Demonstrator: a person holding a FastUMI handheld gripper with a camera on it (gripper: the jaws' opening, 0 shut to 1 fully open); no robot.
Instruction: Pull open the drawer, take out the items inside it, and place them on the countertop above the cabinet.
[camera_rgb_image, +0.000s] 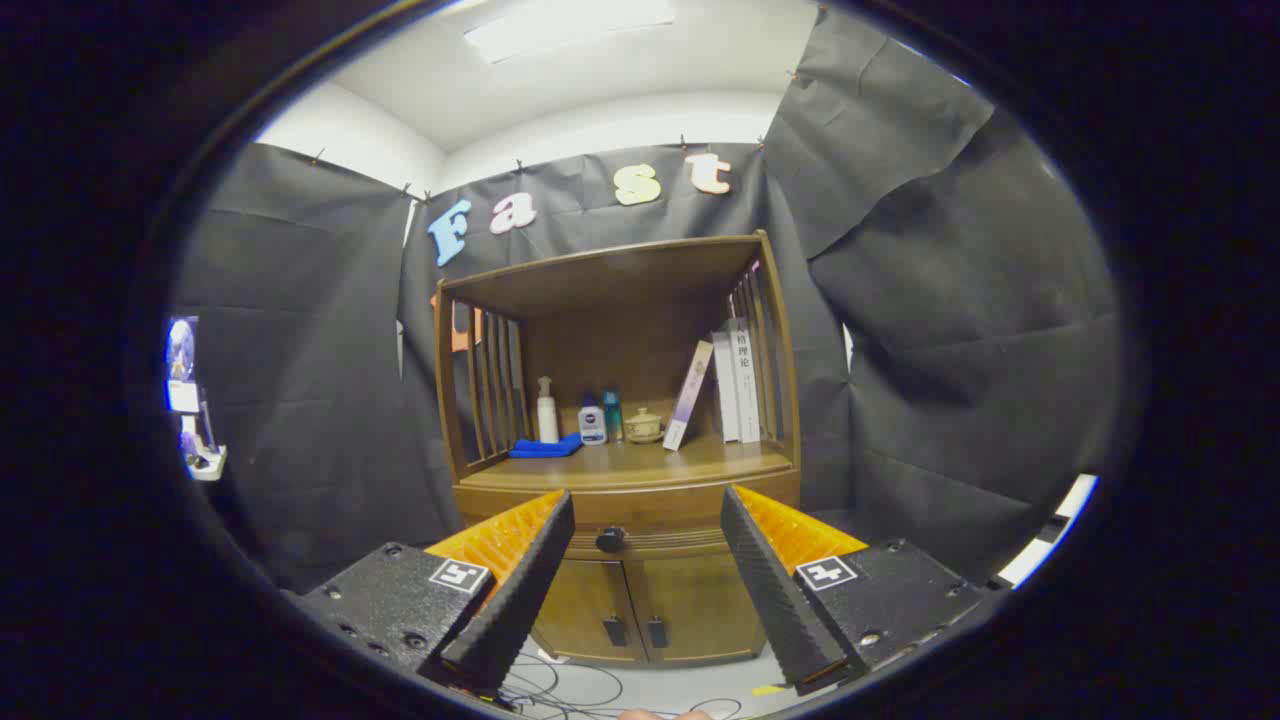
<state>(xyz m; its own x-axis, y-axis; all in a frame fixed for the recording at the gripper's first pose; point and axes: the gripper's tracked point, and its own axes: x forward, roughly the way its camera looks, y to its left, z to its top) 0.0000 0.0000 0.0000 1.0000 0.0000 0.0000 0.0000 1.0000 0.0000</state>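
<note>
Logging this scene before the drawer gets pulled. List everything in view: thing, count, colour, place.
cabinet: one, brown wood, ahead of the fingers
drawer knob: one, dark, between the fingers, drawer shut
lower doors: two, brown, under the drawer
pump bottle: one, white, countertop left
cloth: one, blue, beside the pump bottle
small bottles: two, white and teal, countertop middle
lidded pot: one, beige
books: about three, pale, one leaning
cables: several, dark, floor
gripper: one, black and orange, open

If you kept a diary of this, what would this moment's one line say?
stage: approach | gripper: open, holding nothing | drawer knob: ahead between fingers, untouched | drawer: closed | countertop: bottles, cloth, books
</note>
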